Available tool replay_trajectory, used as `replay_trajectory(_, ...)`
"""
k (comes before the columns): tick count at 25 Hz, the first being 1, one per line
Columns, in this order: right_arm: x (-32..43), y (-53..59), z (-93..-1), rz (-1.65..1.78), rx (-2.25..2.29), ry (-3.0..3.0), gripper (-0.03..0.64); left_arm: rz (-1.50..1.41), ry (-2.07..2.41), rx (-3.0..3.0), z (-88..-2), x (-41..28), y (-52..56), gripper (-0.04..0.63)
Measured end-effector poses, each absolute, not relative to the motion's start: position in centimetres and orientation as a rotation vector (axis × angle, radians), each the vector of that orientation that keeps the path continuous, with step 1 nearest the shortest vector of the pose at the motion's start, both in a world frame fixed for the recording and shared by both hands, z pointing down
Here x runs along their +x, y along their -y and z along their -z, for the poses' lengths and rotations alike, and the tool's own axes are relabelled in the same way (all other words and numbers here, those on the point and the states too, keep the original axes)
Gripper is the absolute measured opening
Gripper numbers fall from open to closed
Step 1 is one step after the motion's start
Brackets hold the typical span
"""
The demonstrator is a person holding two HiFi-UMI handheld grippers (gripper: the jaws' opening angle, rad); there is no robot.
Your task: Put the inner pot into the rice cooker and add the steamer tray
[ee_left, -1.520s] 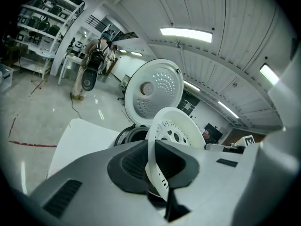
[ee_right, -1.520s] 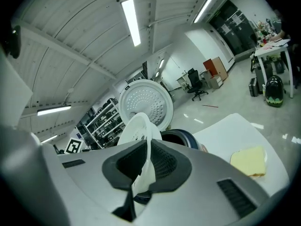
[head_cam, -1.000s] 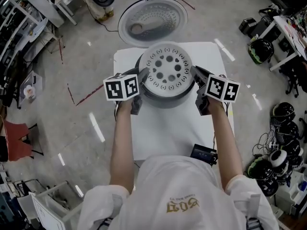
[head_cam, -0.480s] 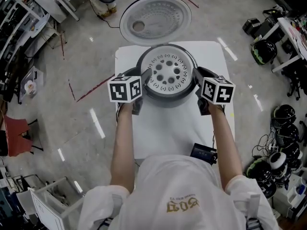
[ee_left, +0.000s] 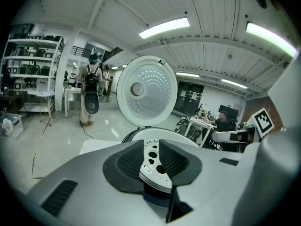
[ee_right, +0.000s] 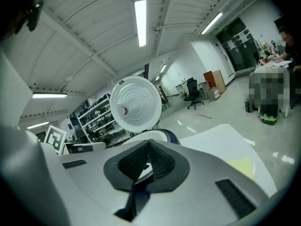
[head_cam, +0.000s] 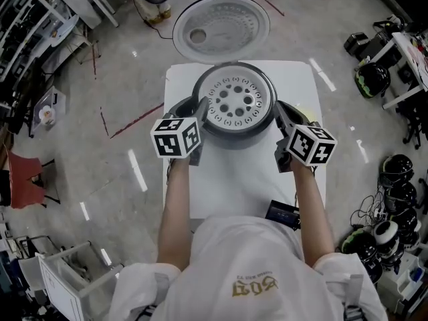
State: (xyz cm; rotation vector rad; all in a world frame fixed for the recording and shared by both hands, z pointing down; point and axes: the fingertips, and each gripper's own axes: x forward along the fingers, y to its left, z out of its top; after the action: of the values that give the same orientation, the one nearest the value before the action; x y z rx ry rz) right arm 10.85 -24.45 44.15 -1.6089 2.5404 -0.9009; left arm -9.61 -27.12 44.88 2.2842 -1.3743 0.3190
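Note:
The white perforated steamer tray (head_cam: 234, 102) lies flat in the top of the grey rice cooker (head_cam: 231, 139), whose lid (head_cam: 221, 27) stands open behind. The tray hides the inner pot. My left gripper (head_cam: 200, 109) is at the cooker's left rim. Its jaws have just been closing, but they are open, and the tray (ee_left: 153, 168) shows through the gap beyond the pads. My right gripper (head_cam: 276, 112) is at the cooker's right rim. Its jaws have just closed and it is shut on nothing, with the pads together in the right gripper view (ee_right: 149, 145).
The cooker stands at the far end of a small white table (head_cam: 234, 186). A black device (head_cam: 284, 212) lies near its front right edge and a yellow note (ee_right: 242, 166) at its right side. Helmets (head_cam: 371, 79) and cables crowd the floor at right, shelves and a red seat (head_cam: 27, 189) at left.
The tray, held raised over the cooker by both grippers a second ago, now sits in it. Both grippers have let go and drawn back a little toward me.

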Motion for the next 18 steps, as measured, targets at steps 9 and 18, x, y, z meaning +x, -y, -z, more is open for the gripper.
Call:
replay_trajectory(9, 10.0, 18.8, -43.0, 0.838, -1.494, -2.59, 0.011, -0.323, 1.353, 2.345, -45.2, -7.2, 19.7, 0.016)
replay_trajectory(18, 9.4, 16.0, -43.2, 0.672, -1.562, -2.694, 0.011, 0.02, 1.327, 2.226, -44.6, -7.9, 15.8, 0.015)
